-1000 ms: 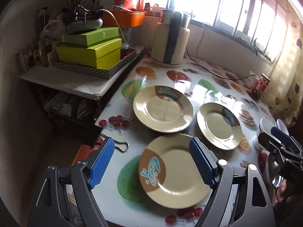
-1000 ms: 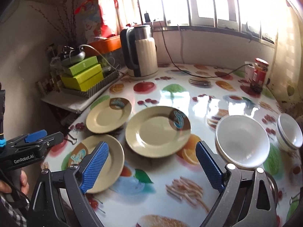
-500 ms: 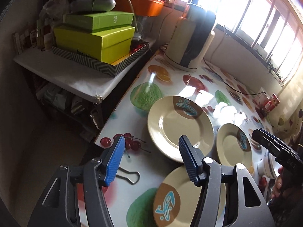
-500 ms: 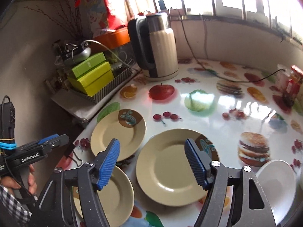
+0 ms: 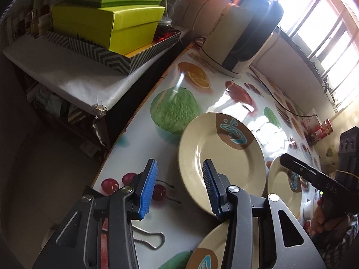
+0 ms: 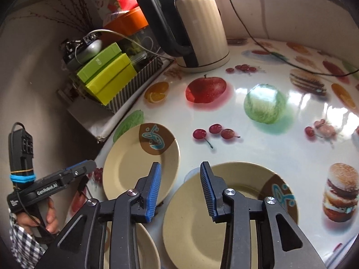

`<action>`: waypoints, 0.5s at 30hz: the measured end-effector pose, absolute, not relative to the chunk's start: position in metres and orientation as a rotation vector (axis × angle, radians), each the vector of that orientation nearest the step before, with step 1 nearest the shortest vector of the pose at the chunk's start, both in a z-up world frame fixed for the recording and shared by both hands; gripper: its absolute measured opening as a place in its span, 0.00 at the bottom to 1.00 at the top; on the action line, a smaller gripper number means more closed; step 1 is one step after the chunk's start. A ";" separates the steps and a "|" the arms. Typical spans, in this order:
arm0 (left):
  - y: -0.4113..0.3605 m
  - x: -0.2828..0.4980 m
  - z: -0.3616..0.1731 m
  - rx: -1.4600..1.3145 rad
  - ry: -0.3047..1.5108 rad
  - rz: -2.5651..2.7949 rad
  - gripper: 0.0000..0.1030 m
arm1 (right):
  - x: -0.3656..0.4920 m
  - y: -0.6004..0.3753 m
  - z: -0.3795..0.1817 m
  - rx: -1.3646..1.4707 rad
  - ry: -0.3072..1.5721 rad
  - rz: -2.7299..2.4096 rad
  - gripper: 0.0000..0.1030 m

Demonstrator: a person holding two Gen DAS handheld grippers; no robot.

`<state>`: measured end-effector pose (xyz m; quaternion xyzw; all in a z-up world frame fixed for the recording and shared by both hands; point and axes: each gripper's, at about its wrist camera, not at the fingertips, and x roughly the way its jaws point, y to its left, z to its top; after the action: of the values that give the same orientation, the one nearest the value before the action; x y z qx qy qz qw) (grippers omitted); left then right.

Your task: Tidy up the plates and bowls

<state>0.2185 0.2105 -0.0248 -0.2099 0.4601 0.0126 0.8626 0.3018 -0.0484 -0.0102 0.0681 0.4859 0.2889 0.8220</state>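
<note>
Your left tool (image 5: 179,190) is hanging released; the far plate's (image 5: 221,159) near rim is lying just right of its gap.

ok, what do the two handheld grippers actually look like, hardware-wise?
Both match: black linkage bodies with silver pivot screws and blue ribbed pads on the jaws. The left gripper has a black handle with white "GenRobot.AI" lettering, and a black box bound to it with a blue band and a thin black cable. The right gripper shows white lettering too. Both sleeves are black-and-white checked.
</note>
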 end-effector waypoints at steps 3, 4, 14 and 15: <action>0.213 0.224 -0.031 -0.459 0.979 0.027 0.42 | 0.310 -0.044 -0.020 0.162 1.061 0.626 0.31; 0.214 0.225 -0.033 -0.465 0.983 0.025 0.42 | 0.312 -0.042 -0.023 0.166 1.068 0.634 0.29; 0.205 0.233 -0.039 -0.461 1.002 -0.012 0.33 | 0.321 -0.033 -0.037 0.197 1.117 0.665 0.20; 0.205 0.233 -0.040 -0.458 1.003 -0.010 0.33 | 0.321 -0.032 -0.038 0.201 1.120 0.669 0.18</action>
<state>0.2326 0.2050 -0.0398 -0.2175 0.4763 -0.0048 0.8519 0.3215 -0.0321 -0.0378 0.0932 0.5204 0.3106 0.7900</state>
